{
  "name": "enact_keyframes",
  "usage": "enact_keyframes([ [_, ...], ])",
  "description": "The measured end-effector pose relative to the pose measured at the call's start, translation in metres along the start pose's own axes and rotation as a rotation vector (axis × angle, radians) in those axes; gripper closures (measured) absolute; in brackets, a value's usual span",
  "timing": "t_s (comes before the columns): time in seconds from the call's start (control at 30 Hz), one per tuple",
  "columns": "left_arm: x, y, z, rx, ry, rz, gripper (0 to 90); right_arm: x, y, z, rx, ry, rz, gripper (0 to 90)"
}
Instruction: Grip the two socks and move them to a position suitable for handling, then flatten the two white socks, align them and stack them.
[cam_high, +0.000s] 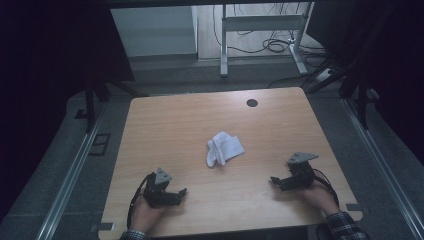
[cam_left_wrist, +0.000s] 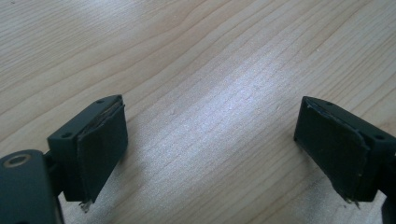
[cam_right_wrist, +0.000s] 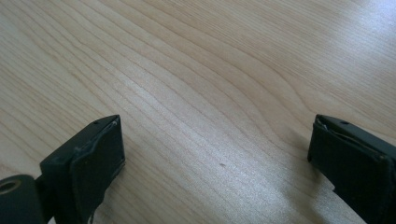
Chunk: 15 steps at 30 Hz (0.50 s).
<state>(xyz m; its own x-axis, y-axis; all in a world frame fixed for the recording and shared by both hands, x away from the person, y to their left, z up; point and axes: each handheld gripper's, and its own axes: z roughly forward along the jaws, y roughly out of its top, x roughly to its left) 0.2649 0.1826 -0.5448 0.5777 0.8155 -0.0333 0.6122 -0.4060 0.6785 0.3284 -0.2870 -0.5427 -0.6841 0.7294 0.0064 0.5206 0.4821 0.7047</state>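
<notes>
Resting low on the near edge of the tabletop (cam_high: 165, 125), both grippers sit idle, jaws spread apart with only bare wood between them. White folded cloth (cam_high: 224, 148) lies mid-tabletop, farther out than both and between them: far-right of the left gripper (cam_high: 182, 191), far-left of the right gripper (cam_high: 274, 180). Its long axis runs diagonally, near-left to far-right. Neither hand looks clearly closer; the right perhaps slightly. No brand, label or readable writing anywhere.

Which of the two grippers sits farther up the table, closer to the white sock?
The right gripper. It rests a little farther from the table's near edge than the left gripper, so it lies slightly nearer the white sock. Both are open and empty.
</notes>
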Motion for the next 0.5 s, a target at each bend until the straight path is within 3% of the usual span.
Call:
enact_keyframes([
  [0.5,0.0004,0.0003,0.0003,0.001,0.000,0.001,9.7,0.0004,0.0006,-0.0003,0.007,-0.008,0.005,3.7],
])
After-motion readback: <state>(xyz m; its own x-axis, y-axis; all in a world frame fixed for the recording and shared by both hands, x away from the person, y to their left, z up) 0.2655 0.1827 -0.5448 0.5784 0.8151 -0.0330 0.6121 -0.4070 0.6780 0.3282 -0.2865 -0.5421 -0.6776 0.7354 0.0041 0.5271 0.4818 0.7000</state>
